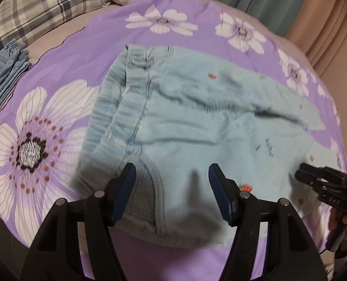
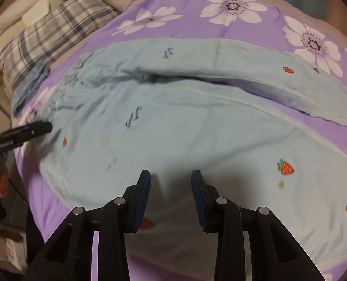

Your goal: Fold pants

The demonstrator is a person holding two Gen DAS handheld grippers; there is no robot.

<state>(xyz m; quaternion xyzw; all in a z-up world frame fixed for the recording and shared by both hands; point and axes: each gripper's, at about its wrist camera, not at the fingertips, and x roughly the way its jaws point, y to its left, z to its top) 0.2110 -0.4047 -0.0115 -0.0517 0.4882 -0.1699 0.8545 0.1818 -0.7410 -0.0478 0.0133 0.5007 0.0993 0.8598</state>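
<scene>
Across the bed, a purple flowered sheet [image 1: 98, 35] is spread, and on it the light blue pants [image 1: 197, 121] are laid flat. Their long axis is seen running from the elastic waistband [image 1: 117, 107] at the left to the legs at the right, where the cuffs are cut off by the frame edge. A plaid pillow [image 1: 37, 7] and folded denim [image 1: 2, 79] are seen beyond. The left tongs [image 1: 172, 187] are held released above the hip edge, nothing between the pads. The right tongs [image 2: 171, 188] are likewise parted over one leg, the cloth ungripped; contact cannot be judged through the blur.
</scene>
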